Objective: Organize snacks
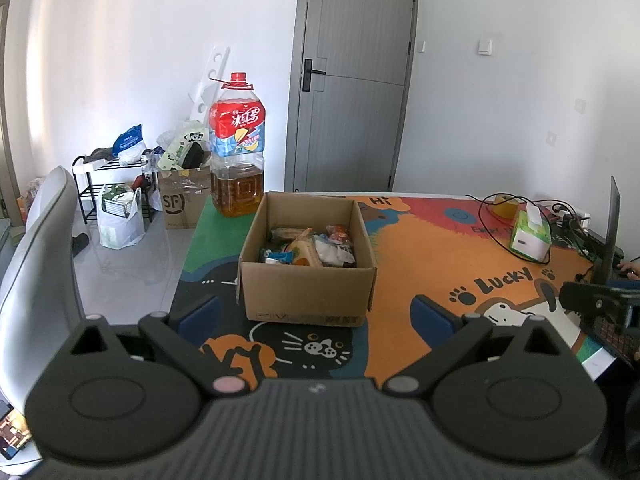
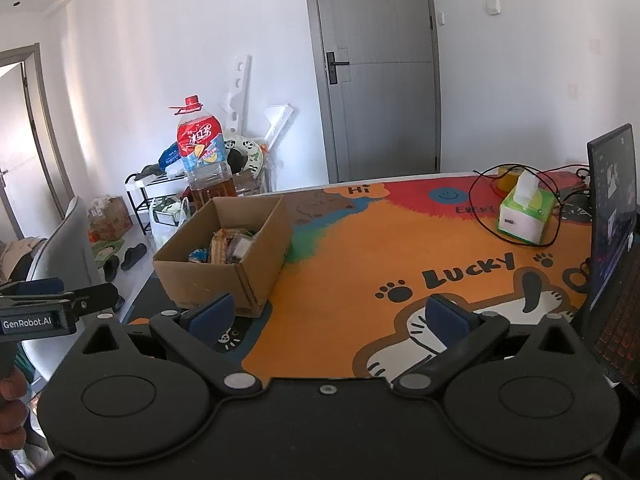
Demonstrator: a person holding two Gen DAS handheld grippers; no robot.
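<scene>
An open cardboard box (image 1: 306,294) stands on the colourful table mat, holding several snack packets (image 1: 310,248). My left gripper (image 1: 316,314) is open and empty, just in front of the box's near wall, above the mat. In the right wrist view the box (image 2: 200,278) sits to the left with its snacks (image 2: 226,246) showing. My right gripper (image 2: 328,316) is open and empty, to the right of the box's near corner, over the orange part of the mat. Each gripper shows at the other view's edge.
A large iced tea bottle (image 1: 238,148) stands behind the box at the table's far left. A green tissue box (image 1: 530,234), yellow tape roll (image 1: 506,204) and black cables lie far right. A laptop (image 2: 612,240) stands at the right edge. A grey chair (image 1: 36,248) stands left.
</scene>
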